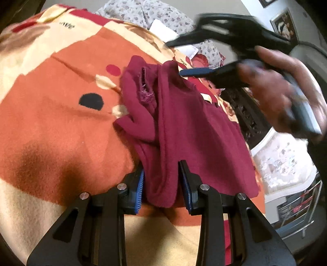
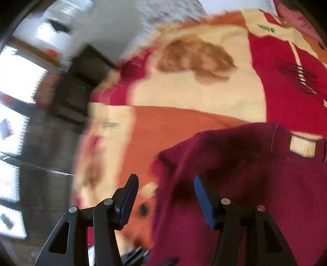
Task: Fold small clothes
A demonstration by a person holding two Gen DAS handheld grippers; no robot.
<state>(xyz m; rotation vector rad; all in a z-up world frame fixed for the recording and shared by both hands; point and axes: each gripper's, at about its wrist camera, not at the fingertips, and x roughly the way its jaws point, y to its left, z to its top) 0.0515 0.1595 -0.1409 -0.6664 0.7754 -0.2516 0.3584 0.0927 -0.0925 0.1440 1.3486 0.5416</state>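
Blanket, fleecy, orange, cream and red patches with black dots, covers most of both views; it seems to lie on a bed. A grey flowered cloth lies bunched at its far edge, with a white paper on it.

Maroon garment lies on the blanket, right of centre in the left wrist view, partly folded lengthwise into a long strip, with a rumpled fold and a frayed seam on its left side. Its near end reaches down between the left tongs. In the right wrist view, heavily blurred, the same garment fills the lower right, with a pale label near its upper edge.

Left tongs: blue pads stand apart on either side of the garment's near end; left pad at the fabric edge, right pad beside it, fabric slack, not pinched.

Right tongs: spread wide, nothing between the pads; right finger over the maroon cloth, left over the blanket. From the left wrist view, the person's hand carries them above the garment's far end, blurred.
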